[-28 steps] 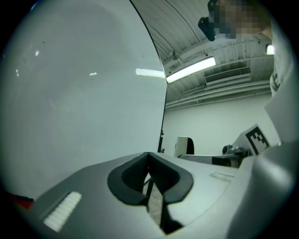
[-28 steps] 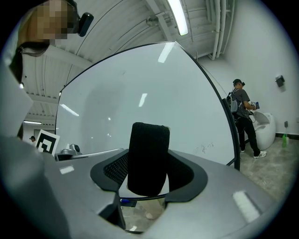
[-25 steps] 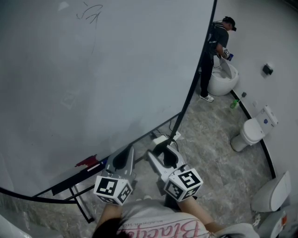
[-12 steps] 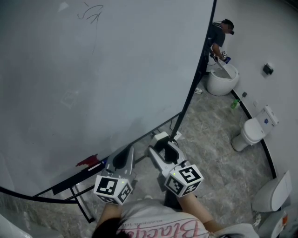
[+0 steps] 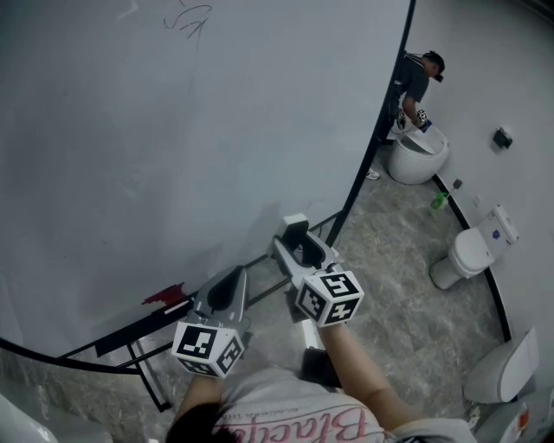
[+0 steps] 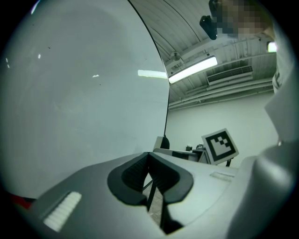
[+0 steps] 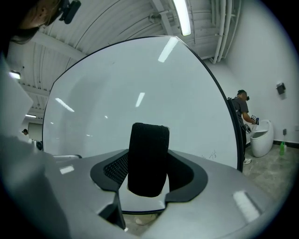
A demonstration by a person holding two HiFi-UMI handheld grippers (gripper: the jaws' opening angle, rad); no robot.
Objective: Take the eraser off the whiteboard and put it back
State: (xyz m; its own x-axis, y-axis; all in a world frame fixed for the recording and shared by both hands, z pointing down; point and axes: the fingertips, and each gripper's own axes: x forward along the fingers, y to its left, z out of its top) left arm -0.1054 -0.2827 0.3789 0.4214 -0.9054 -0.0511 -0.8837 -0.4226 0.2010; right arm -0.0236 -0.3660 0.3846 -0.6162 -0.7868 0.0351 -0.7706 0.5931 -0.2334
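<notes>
My right gripper (image 5: 297, 240) is shut on the eraser (image 7: 148, 158), a block with a black felt face and a white body (image 5: 294, 226); it stands upright between the jaws. The gripper points level at the big whiteboard (image 5: 173, 130), with the eraser close in front of the board's lower right part, and I cannot tell whether it touches. My left gripper (image 5: 234, 284) hangs to its left, shut and holding nothing, its pads (image 6: 140, 175) meeting at the tips. Faint marker scribbles (image 5: 195, 17) sit at the board's top.
The board's black frame (image 5: 372, 147) and stand legs (image 5: 147, 381) run below the grippers; a red item (image 5: 164, 298) lies on the tray ledge. Behind, a person (image 5: 415, 82) bends over a white toilet (image 5: 415, 156). More toilets (image 5: 467, 251) and a green bottle (image 5: 439, 202) line the right wall.
My right gripper has carried the eraser forward and slightly left, nearer to the whiteboard. The left gripper has stayed put.
</notes>
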